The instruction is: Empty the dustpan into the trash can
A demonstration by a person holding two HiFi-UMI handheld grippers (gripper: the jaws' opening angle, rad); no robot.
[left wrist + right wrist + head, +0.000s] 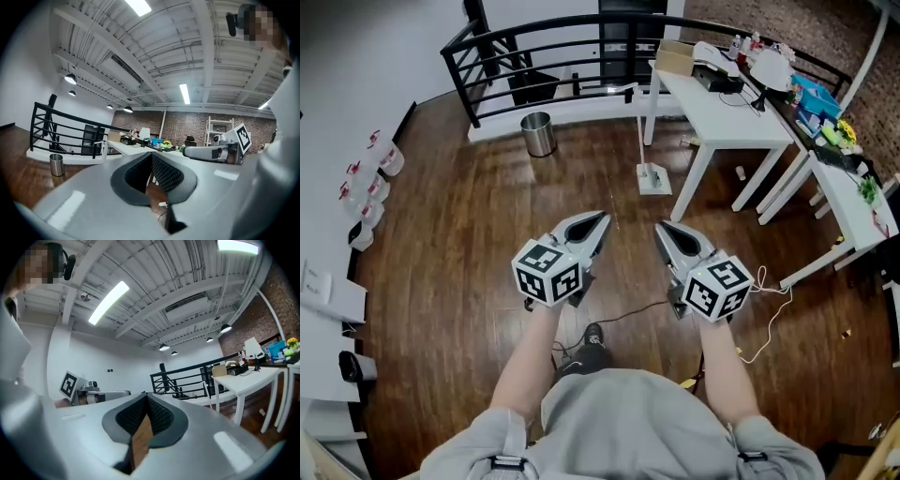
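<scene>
Dark wood floor below me. Standing on it: steel trash can, dustpan just beside white table leg. Black cable lies near my feet.

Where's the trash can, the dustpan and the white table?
trash can (540, 141), head view, on its shiny metal side.
dustpan (654, 179), head view, on its white pan on the floor.
white table (722, 117), head view, on its bare top.
</scene>
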